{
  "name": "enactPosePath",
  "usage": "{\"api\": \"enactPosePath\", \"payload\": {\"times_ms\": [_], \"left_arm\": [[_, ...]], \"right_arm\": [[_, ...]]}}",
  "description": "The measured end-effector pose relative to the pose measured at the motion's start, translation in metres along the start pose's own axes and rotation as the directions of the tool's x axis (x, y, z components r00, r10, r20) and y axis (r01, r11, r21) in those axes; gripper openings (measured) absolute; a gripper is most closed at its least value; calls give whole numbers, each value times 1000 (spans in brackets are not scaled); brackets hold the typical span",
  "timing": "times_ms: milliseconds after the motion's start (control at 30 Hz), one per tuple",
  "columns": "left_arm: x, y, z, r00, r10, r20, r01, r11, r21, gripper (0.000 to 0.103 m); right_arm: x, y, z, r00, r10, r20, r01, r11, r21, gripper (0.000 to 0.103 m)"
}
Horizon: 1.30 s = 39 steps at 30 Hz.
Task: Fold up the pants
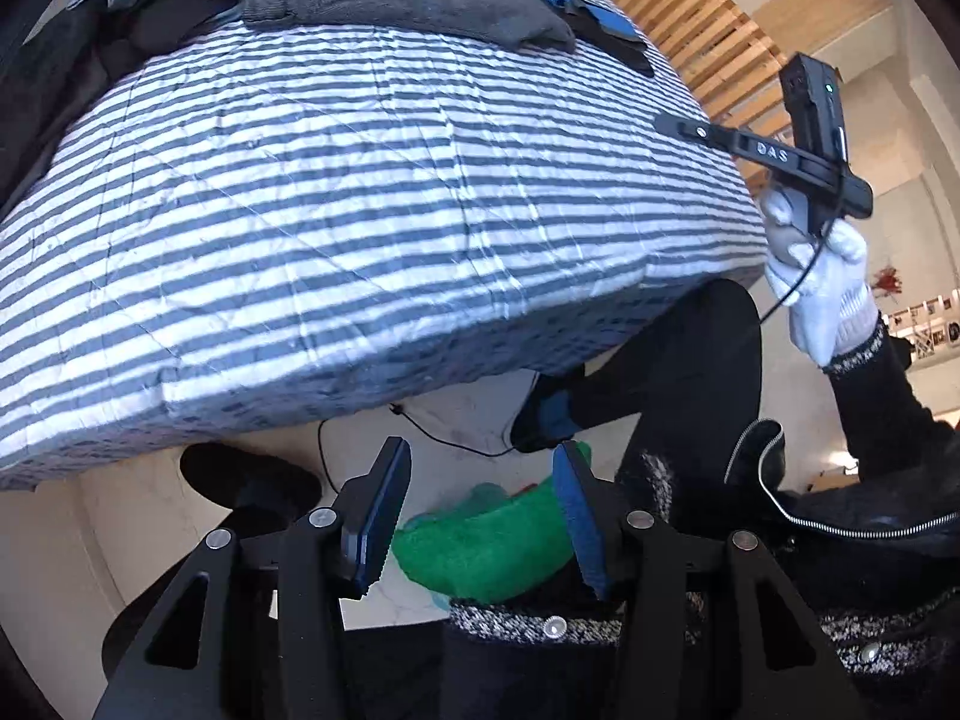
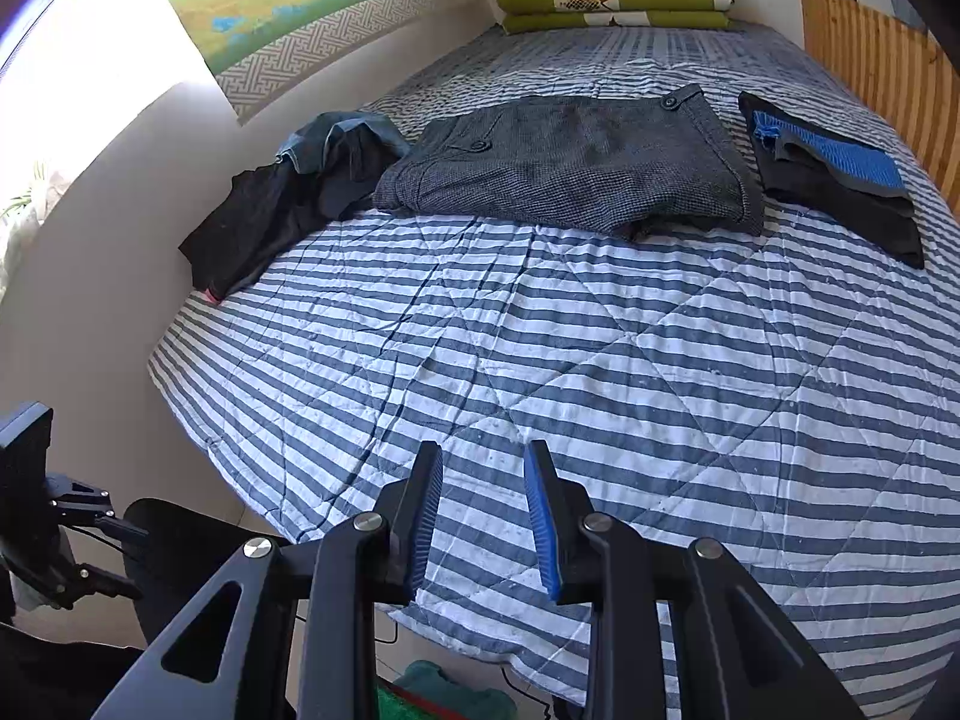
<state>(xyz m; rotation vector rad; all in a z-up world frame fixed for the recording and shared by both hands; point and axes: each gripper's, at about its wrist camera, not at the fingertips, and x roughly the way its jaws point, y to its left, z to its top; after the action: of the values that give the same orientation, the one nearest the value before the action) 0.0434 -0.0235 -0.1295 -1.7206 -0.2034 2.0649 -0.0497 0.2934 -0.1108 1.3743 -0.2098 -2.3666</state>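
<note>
A: Left to right on the striped bed (image 2: 540, 330)?
B: Dark crumpled clothes (image 2: 282, 198), folded grey pants (image 2: 570, 168) mid-bed, black-blue garment (image 2: 834, 180).
A: Grippers?
B: Left gripper (image 1: 480, 516) released, empty; right gripper (image 2: 483, 522) parted, empty. "DAS" readable on the right one.

Striped bed (image 2: 600, 360), slatted wooden headboard (image 2: 870, 72)
</note>
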Motion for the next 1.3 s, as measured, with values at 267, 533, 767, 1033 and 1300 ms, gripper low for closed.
{"api": "enactPosePath", "payload": {"times_ms": [267, 533, 767, 1033, 1300], "left_arm": [[-2, -18, 138, 969, 149, 197, -186, 965, 183, 52], [67, -49, 283, 964, 111, 241, -167, 960, 225, 53], [154, -120, 368, 948, 145, 284, -246, 899, 363, 54], [250, -161, 439, 939, 249, 236, -334, 818, 469, 48], [233, -96, 471, 989, 12, 147, -47, 970, 238, 13]], "right_arm": [[0, -68, 34, 999, -30, 36, 24, 989, 145, 26], [32, -168, 93, 997, -33, 66, 7, 934, 357, 26], [89, -227, 132, 999, -31, 39, 10, 893, 449, 34], [107, -273, 145, 994, 77, 84, -111, 813, 572, 35], [89, -277, 144, 996, 31, 87, -73, 837, 543, 35]]}}
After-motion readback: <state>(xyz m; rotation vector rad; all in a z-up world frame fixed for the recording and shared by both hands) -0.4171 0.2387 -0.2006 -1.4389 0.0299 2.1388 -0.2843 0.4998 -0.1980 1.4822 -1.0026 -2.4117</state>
